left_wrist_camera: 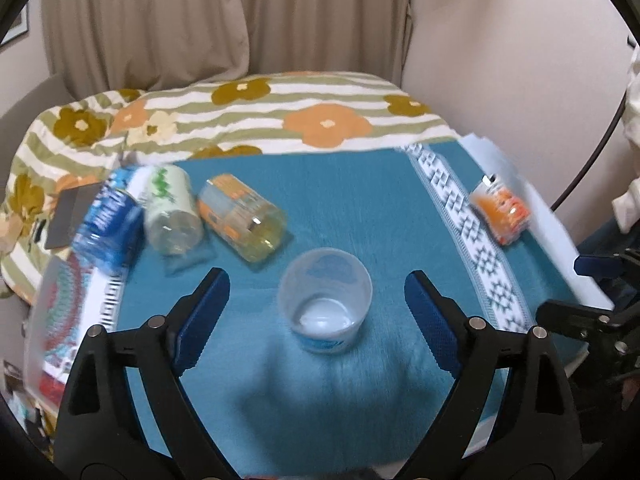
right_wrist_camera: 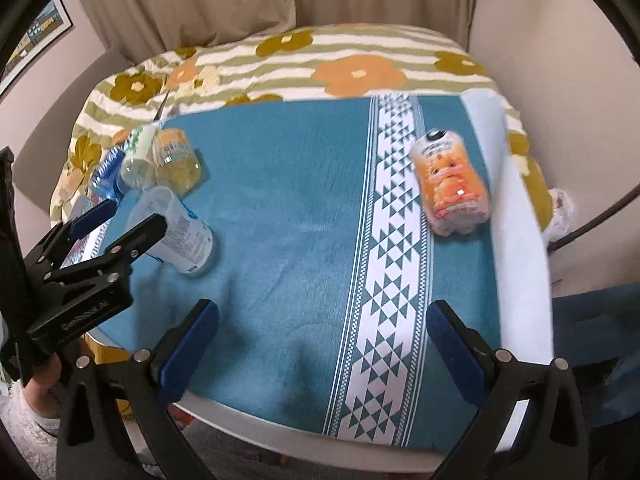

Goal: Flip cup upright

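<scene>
A translucent plastic cup [left_wrist_camera: 326, 300] with blue print stands upright, mouth up, on the blue cloth [left_wrist_camera: 360, 208]. My left gripper [left_wrist_camera: 317, 290] is open, its blue-padded fingers [left_wrist_camera: 204, 312] on either side of the cup and apart from it. In the right wrist view the cup [right_wrist_camera: 176, 228] shows at the left with the left gripper [right_wrist_camera: 120, 216] around its upper part. My right gripper [right_wrist_camera: 322, 322] is open and empty above the cloth near the table's front edge.
Three bottles lie at the far left: a blue one [left_wrist_camera: 108, 228], a green-labelled one [left_wrist_camera: 170, 208] and an orange-labelled one [left_wrist_camera: 242, 216]. An orange bottle [right_wrist_camera: 450, 184] lies at the right by the patterned white band [right_wrist_camera: 396, 240]. A flowered blanket [left_wrist_camera: 280, 116] lies behind.
</scene>
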